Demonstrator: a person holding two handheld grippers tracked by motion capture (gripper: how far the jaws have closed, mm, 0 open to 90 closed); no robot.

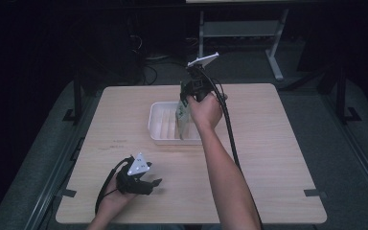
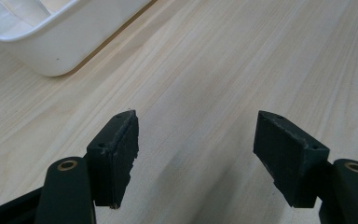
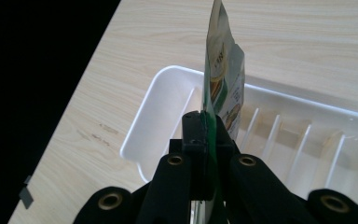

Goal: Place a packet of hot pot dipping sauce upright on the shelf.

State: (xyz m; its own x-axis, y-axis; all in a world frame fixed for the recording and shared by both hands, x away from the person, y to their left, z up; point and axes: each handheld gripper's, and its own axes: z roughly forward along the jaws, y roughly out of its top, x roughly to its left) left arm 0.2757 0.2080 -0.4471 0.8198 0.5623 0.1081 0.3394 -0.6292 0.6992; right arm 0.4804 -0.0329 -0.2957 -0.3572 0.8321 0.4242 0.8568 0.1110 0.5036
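Pale wood table point(image 1: 268, 158) is carrying the white slotted tray point(image 1: 159, 125) near its middle. You're holding the green packet point(image 3: 221, 79) w/ the right gripper point(image 3: 206, 135), jaws clamped tight on its top edge. Packet's hanging w/ long axis vertical, lower end directly over the tray's slots, so I'd judge it's going straight down. Left gripper point(image 2: 196, 154) is resting near the table's front-left, jaws spread wide on nothing, well apart from the tray.

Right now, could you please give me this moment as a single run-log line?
right gripper: shut on green packet, held edge-up over white tray | left gripper: open, low over table, near tray corner
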